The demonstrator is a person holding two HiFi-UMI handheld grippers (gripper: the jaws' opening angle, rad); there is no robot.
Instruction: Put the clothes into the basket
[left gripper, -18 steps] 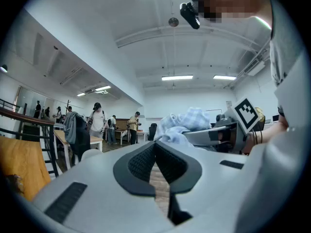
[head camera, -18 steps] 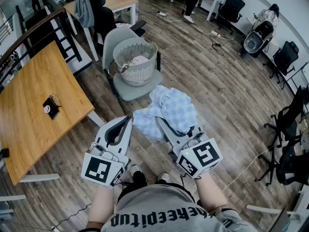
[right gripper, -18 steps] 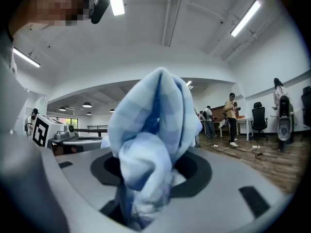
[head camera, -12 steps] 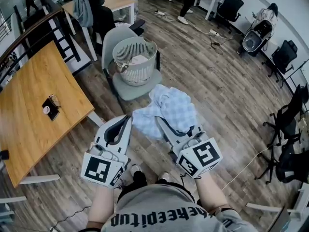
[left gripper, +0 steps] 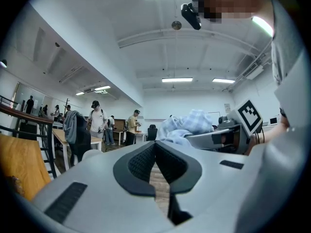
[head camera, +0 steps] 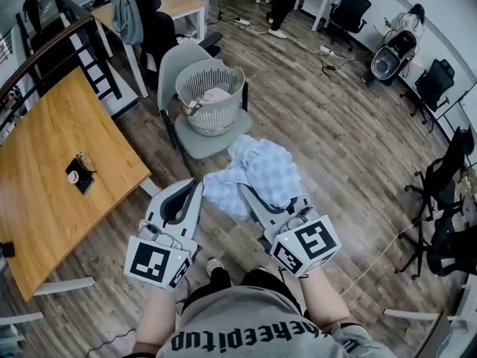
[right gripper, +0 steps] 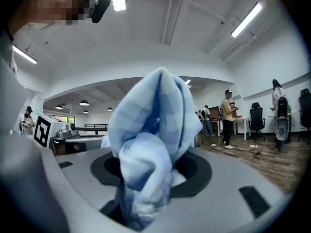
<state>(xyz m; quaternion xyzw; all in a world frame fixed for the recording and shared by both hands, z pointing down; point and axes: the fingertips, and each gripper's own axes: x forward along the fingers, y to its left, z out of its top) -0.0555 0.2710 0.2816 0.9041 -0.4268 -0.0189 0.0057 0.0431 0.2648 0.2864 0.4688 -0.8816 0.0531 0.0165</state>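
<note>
The right gripper [head camera: 250, 192] has its jaws clamped on a bunched light-blue checked garment [head camera: 261, 171], which hangs above the wooden floor [head camera: 335, 125] on the person's side of the basket [head camera: 212, 115], close to it but not over its rim. The basket is white and slatted, stands on the seat of a grey chair [head camera: 216, 142] and holds a pale piece of clothing [head camera: 218, 94]. The left gripper [head camera: 192, 189], likewise short of the basket and held level, has its jaws closed together with nothing between them
</note>
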